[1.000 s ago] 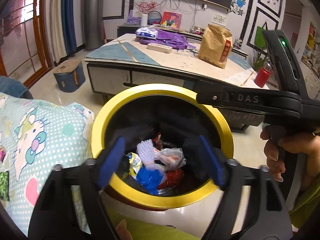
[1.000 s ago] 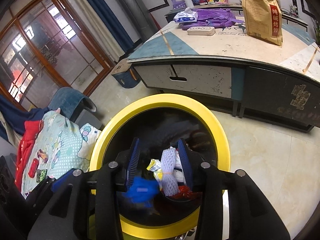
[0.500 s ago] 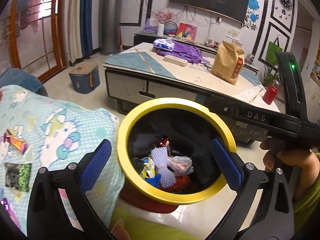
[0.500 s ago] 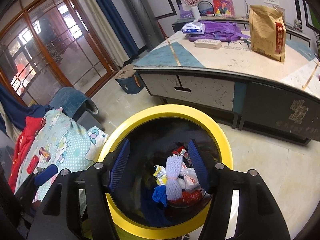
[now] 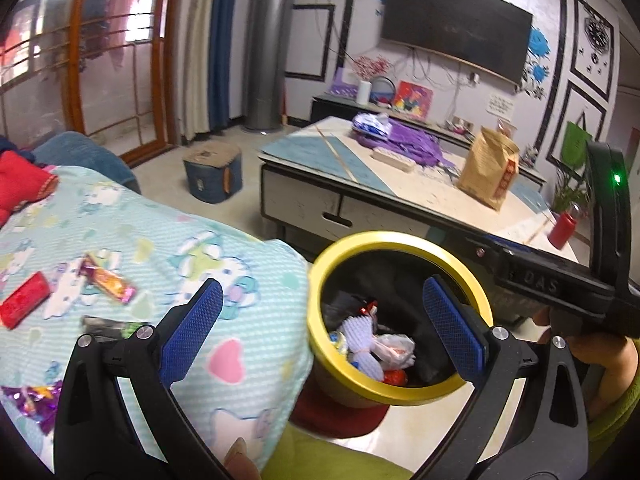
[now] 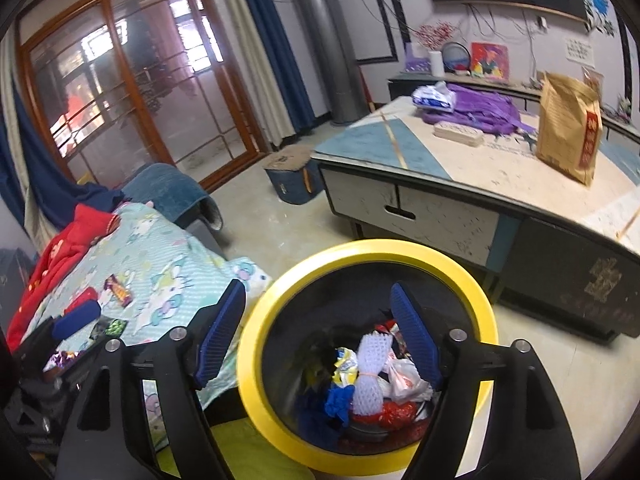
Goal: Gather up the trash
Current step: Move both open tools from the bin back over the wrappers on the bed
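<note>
A yellow-rimmed bin (image 5: 400,240) (image 6: 472,276) stands on the floor beside a bed. It holds a white foam net (image 6: 370,376), a blue scrap (image 6: 340,398) and several wrappers. My left gripper (image 5: 322,332) is open and empty, above the bin's left rim and the bed edge. My right gripper (image 6: 318,340) is open and empty, over the bin's left side. On the bedspread (image 5: 160,240) lie a red packet (image 5: 24,300), an orange wrapper (image 5: 110,278), a dark green packet (image 5: 108,326) and a purple wrapper (image 5: 34,400).
A low table (image 6: 460,160) stands behind the bin with a brown paper bag (image 6: 568,128), purple cloth (image 6: 480,110) and a red can (image 5: 562,230). A small blue stool (image 5: 212,172) stands on the floor. Red clothing (image 6: 68,240) lies at the bed's far end.
Both grippers have pulled back and up from the bin and opened wider. The left view has swung left, bringing the bedspread and its wrappers into sight.
</note>
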The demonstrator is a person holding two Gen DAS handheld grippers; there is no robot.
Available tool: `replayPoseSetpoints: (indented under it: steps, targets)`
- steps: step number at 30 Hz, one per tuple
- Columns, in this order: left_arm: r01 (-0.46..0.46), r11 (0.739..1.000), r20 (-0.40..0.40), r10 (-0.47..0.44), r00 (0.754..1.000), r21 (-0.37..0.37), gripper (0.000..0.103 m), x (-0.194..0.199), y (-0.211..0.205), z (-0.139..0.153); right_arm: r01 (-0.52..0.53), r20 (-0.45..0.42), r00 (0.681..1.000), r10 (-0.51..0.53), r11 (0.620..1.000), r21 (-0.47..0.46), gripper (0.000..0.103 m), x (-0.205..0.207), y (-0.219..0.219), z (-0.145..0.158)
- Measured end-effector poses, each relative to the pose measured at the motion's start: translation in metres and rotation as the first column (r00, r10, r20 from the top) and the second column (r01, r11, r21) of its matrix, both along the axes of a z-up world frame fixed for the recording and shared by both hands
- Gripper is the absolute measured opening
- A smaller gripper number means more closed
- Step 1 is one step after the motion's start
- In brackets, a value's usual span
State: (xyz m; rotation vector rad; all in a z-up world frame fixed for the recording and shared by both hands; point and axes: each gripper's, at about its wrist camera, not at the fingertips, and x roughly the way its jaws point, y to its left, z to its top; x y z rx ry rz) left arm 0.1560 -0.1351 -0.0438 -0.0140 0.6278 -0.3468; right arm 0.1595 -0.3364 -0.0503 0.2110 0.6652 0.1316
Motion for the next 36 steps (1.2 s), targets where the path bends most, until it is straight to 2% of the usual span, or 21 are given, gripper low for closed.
replayPoseSetpoints:
  steps: [14, 25, 36]
  targets:
    - [-0.156, 0.988, 0.067, 0.157, 0.985, -0.024, 0.092, -0.023, 0.063, 0.022, -0.114, 0.093, 0.989, 0.117, 0.993, -0.042, 0.081, -0.017, 0.055, 0.023]
    - [-0.267, 0.964, 0.101, 0.267, 0.958, -0.02, 0.092, -0.034, 0.11, 0.031, -0.231, 0.09, 0.967, 0.239, 0.968, -0.094, 0.082, -0.022, 0.11, 0.027]
    - [-0.373, 0.927, 0.091, 0.375, 0.923, -0.038, 0.092, -0.044, 0.16, 0.03, -0.338, 0.064, 0.936, 0.346, 0.935, -0.11, 0.083, -0.019, 0.166, 0.027]
